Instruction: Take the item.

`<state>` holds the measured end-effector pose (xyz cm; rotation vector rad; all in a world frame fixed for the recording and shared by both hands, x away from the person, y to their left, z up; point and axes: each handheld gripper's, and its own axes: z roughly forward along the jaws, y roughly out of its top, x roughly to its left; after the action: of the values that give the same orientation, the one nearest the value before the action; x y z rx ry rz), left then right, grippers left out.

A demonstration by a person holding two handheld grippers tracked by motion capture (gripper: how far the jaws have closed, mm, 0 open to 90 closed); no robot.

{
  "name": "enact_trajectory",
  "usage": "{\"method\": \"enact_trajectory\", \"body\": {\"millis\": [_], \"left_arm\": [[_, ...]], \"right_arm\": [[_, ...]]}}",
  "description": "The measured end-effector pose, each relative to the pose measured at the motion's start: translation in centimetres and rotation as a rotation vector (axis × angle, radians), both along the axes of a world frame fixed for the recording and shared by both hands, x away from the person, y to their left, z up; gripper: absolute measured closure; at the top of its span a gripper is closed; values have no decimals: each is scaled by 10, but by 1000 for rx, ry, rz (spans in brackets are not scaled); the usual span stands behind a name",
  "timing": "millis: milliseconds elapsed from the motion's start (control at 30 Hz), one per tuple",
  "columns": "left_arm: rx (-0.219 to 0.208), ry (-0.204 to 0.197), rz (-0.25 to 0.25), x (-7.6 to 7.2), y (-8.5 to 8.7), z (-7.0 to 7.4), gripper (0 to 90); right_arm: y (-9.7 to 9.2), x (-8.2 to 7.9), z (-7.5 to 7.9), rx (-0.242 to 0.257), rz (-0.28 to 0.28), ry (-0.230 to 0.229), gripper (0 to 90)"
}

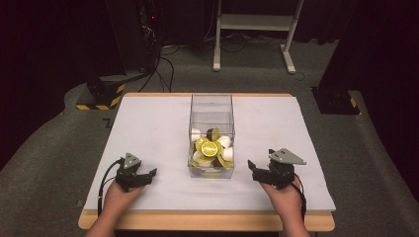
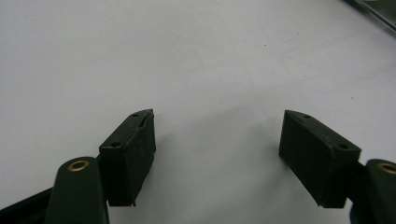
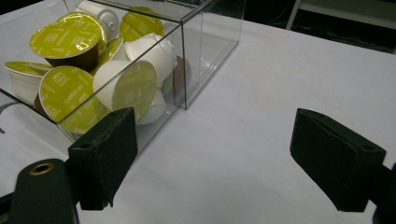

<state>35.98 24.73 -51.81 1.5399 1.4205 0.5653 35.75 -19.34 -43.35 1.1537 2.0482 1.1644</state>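
A clear plastic box (image 1: 211,111) stands in the middle of the white table (image 1: 148,128), and several coffee capsules (image 1: 210,148) with lime-green lids are piled in its near half. My left gripper (image 1: 146,173) rests low on the table to the left of the box, open and holding nothing. In the left gripper view its jaws stand wide apart over bare white surface, the left gripper (image 2: 217,121) empty. My right gripper (image 1: 258,165) sits to the right of the box, open. In the right gripper view the right gripper (image 3: 212,121) is empty, with the box (image 3: 196,56) and capsules (image 3: 70,86) just beyond its left jaw.
The table's wooden front edge (image 1: 197,221) runs along the bottom. On the floor behind are a yellow-and-black striped base (image 1: 101,96), a white stand frame (image 1: 254,22) and a dark block (image 1: 336,101). Cables (image 1: 163,64) trail on the floor.
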Motion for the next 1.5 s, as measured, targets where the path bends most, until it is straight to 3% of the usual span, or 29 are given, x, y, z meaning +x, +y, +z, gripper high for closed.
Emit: {"method": "enact_trajectory", "body": {"millis": [267, 1500], "left_arm": [[0, -1, 0, 0, 0, 0, 272], [3, 0, 0, 0, 0, 0, 272]], "right_arm": [[12, 4, 8, 6, 7, -13, 151], [56, 19, 16, 47, 103, -32, 184]]}}
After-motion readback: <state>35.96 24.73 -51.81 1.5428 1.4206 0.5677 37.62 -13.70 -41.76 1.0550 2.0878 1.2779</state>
